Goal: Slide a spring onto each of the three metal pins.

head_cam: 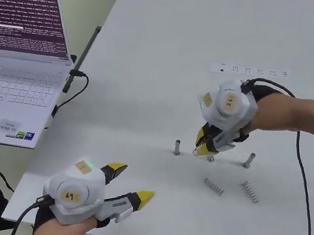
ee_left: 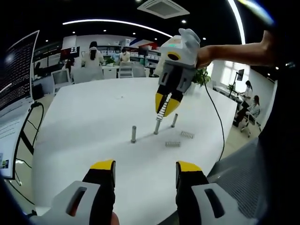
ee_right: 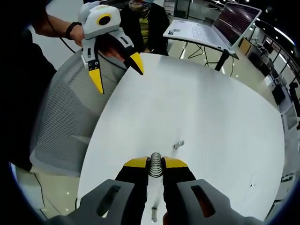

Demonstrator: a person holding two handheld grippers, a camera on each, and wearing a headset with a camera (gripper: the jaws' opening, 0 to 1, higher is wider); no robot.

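Threading the first spring (ee_right: 155,165): right hand-held gripper (head_cam: 200,143) pinches it just above the middle pin (ee_left: 157,127); left hand-held gripper (head_cam: 137,181), at seven o'clock, gapes empty. Next, I'd judge: align, lower, release.

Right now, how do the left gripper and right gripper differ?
The left gripper stands open and empty; the right gripper is shut on a spring. The left gripper hangs near the edge of the table; the right gripper points down just above the middle pin. Both have white bodies and yellow-tipped jaws.
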